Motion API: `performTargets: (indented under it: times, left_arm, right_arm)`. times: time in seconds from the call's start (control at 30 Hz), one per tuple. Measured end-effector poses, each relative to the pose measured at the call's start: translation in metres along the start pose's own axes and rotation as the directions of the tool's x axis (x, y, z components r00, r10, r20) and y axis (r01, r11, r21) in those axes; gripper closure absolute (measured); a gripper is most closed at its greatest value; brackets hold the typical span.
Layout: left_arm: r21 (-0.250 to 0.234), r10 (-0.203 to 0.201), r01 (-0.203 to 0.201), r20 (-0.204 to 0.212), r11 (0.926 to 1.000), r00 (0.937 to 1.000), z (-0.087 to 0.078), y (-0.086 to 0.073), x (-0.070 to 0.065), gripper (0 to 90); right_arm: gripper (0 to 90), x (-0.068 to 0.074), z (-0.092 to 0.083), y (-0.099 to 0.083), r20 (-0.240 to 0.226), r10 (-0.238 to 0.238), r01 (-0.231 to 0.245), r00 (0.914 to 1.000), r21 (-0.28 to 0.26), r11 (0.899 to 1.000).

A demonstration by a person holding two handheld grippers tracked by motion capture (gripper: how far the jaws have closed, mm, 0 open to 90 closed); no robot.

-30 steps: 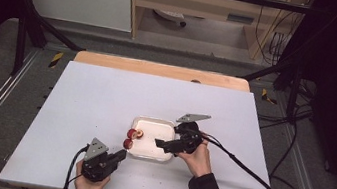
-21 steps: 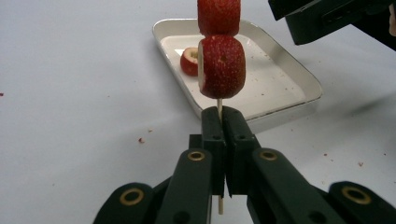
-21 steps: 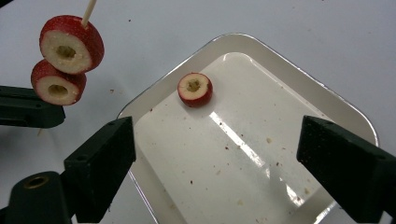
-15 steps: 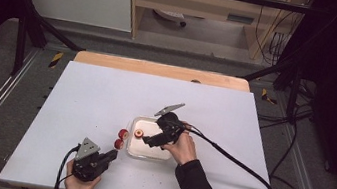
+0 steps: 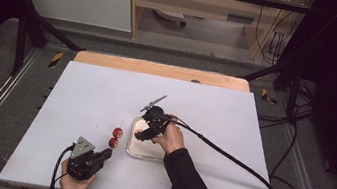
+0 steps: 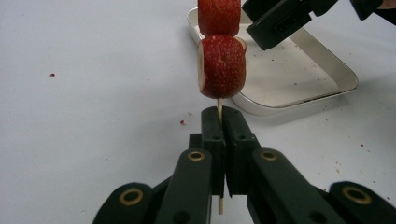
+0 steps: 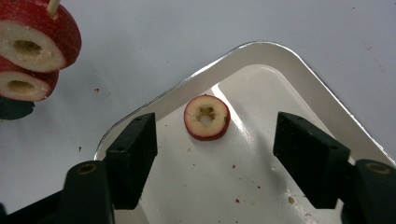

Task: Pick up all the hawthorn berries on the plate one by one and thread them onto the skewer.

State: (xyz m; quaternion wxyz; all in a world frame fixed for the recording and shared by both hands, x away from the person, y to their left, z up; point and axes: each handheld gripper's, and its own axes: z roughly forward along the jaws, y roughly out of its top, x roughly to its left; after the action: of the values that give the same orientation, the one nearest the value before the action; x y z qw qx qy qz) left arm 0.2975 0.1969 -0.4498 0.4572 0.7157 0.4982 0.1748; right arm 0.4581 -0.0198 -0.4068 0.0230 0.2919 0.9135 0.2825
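Skewer (image 5: pixel 117 132) with two fruit pieces is hanging over the desk (image 5: pixel 80 96), beside the tray (image 5: pixel 145 152), high view. Left tongs (image 6: pixel 219 122) are clamping the skewer, left gripper view. Right tongs (image 7: pixel 215 149), closing but apart, are straddling a slice (image 7: pixel 207 117) lying in the tray, right gripper view.

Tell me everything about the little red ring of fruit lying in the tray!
The fruit ring is a small round slice with dark red skin around its edge and pale, creamy flesh inside. Its core has been hollowed out, leaving a ragged hole in the middle. It lies flat, cut face up, on the floor of the shiny white tray, near one rounded corner, with tiny red crumbs scattered around it. The right tongs hang above with the ring between their two black jaws, which have just been closing but do not touch it.
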Motion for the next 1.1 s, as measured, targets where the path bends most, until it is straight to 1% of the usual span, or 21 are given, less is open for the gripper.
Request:
performTargets:
  times: [0.1,0.2,0.3,0.47,0.5,0.53,0.57,0.67,0.7,0.77,0.83,0.93,1.0,1.1]
  left_arm:
    - [0.004,-0.001,0.001,-0.001,1.0,1.0,0.0,0.0,0.001,88.2]
    - [0.004,-0.003,0.003,0.004,1.0,1.0,0.001,0.0,0.001,88.2]
    - [0.006,0.002,-0.002,0.005,1.0,1.0,0.001,-0.001,0.001,88.2]
    - [0.008,-0.002,0.002,0.007,1.0,1.0,0.0,-0.001,0.002,88.3]
    - [0.008,-0.002,0.002,0.007,1.0,1.0,0.0,-0.001,0.002,88.3]
    - [0.008,-0.002,0.002,0.006,1.0,1.0,0.0,-0.001,0.003,88.2]
    - [0.008,-0.001,0.001,0.007,1.0,1.0,0.0,-0.001,0.003,88.3]
    - [0.01,0.001,-0.001,0.008,0.9999,1.0,0.0,-0.001,0.003,88.3]
    - [0.011,-0.001,0.001,0.008,0.9999,1.0,0.001,-0.002,0.003,88.2]
    - [0.011,-0.005,0.004,0.01,0.9999,0.9999,0.001,-0.002,0.003,88.2]
    - [0.012,-0.004,0.004,0.011,0.9999,0.9999,0.001,-0.001,0.003,88.2]
    - [0.014,-0.003,0.003,0.013,0.9999,0.9999,0.001,-0.001,0.002,88.3]
    - [0.013,-0.003,0.003,0.013,0.9999,0.9999,0.001,-0.001,0.002,88.3]
    - [0.014,-0.002,0.002,0.012,0.9999,0.9999,0.001,-0.001,0.002,88.2]
  right_arm:
    - [38.0,-0.001,0.004,0.005,0.003,-0.013,0.013,0.9999,0.023,1.0]
    - [40.0,0.0,0.009,0.009,-0.006,-0.008,0.008,1.0,0.041,0.999]
    - [41.4,0.0,0.013,0.012,0.006,-0.013,0.013,0.9999,0.071,0.997]
    - [44.5,0.002,0.019,0.017,-0.004,-0.015,0.016,0.9999,0.086,0.996]
    - [45.3,0.002,0.02,0.018,0.006,-0.019,0.018,0.9998,0.096,0.995]
    - [45.9,0.002,0.021,0.019,0.014,-0.033,0.031,0.9994,0.108,0.994]
    - [46.6,0.003,0.022,0.019,0.016,-0.035,0.033,0.9993,0.113,0.993]
    - [48.4,0.003,0.024,0.02,0.012,-0.041,0.039,0.9991,0.12,0.992]
    - [50.4,0.003,0.024,0.02,0.014,-0.042,0.04,0.999,0.127,0.991]
    - [51.2,0.004,0.024,0.021,0.017,-0.039,0.037,0.9991,0.131,0.991]
    - [54.4,0.004,0.026,0.022,0.018,-0.048,0.045,0.9987,0.141,0.989]
    - [56.1,0.004,0.026,0.022,0.016,-0.053,0.05,0.9984,0.15,0.987]
    - [59.6,0.004,0.027,0.022,0.013,-0.048,0.045,0.9988,0.154,0.987]
    - [60.5,0.004,0.027,0.022,0.014,-0.045,0.042,0.9989,0.163,0.986]
